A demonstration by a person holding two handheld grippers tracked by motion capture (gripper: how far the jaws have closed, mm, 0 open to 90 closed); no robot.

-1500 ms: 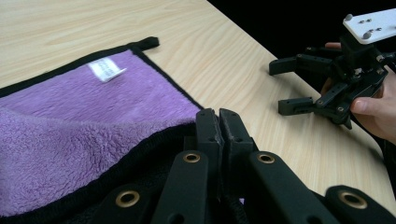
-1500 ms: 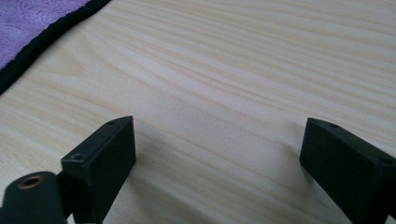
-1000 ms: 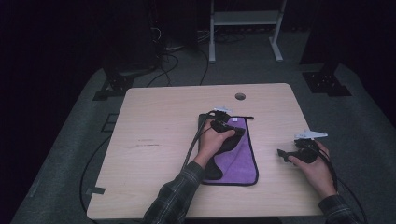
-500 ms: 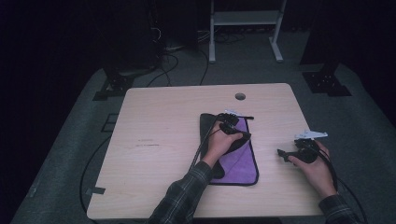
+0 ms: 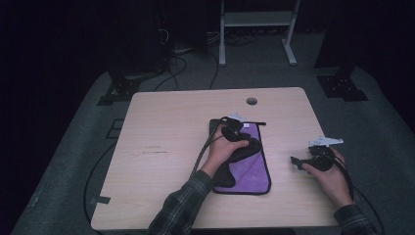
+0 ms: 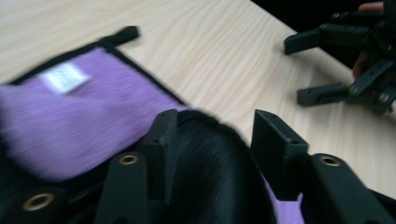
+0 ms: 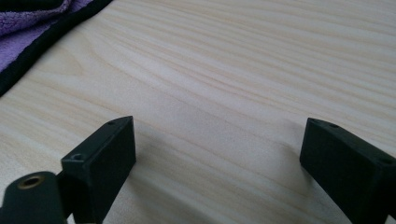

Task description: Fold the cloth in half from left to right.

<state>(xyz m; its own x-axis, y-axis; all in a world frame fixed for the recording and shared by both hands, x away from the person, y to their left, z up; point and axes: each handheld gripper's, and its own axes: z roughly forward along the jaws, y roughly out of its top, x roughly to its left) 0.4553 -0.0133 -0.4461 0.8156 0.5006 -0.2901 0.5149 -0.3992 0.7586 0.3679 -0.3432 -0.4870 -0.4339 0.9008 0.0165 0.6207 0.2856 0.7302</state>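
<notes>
Your left tongs sit over the purple cloth near the middle of the table. Since a second ago your left hand has shifted to your right and a little toward you, so it now lies across the cloth's upper half instead of at its far left corner. More purple showed on the right of the cloth half a second ago; now the dark bundle under your hand reaches out to the cloth's right edge.

In the left gripper view the left tongs are partly spread, with a black, glossy fold bulging up between the jaws; I cannot tell whether they pinch it. Beyond them lie the purple cloth with its black trim, a white label and a small black loop at the corner.

Your right tongs have not moved: they rest on the table well apart from the cloth, pointing toward it. In the right gripper view the right tongs stand wide over bare wood, touching nothing, with the cloth's edge in the top left corner.
</notes>
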